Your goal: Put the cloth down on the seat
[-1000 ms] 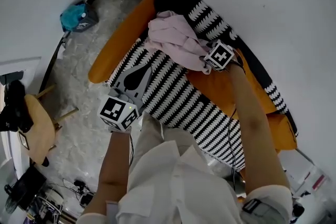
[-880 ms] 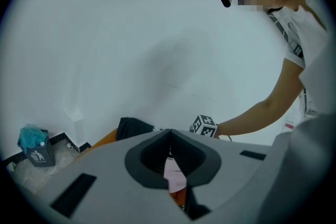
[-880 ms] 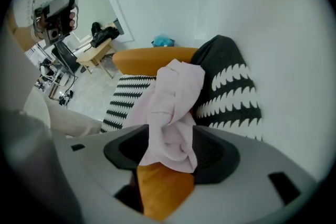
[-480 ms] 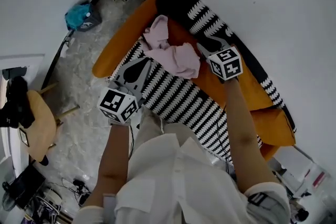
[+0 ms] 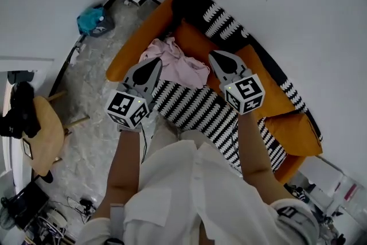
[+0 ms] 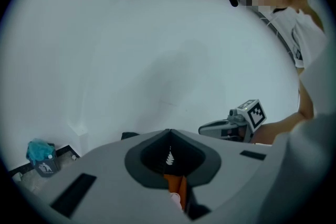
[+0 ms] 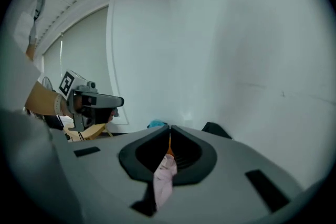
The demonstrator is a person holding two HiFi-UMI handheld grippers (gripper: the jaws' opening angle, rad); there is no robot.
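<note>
Hovering at 9 o'clock from the cloth, the left gripper is pinched together and empty. The pink cloth lies crumpled on the seat, free of both grippers. At its 3 o'clock, the right gripper, jaws together, has just been closing on nothing. Placement looks done; only pulling away remains.

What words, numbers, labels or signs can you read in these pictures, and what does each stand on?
No words or numbers can be read.
Marker cube on the left gripper: black-and-white squares, no letters.
Marker cube on the right gripper: the same.
Print on the teal bag: too small to read.
Patch on the sleeve: too blurred to read.
</note>
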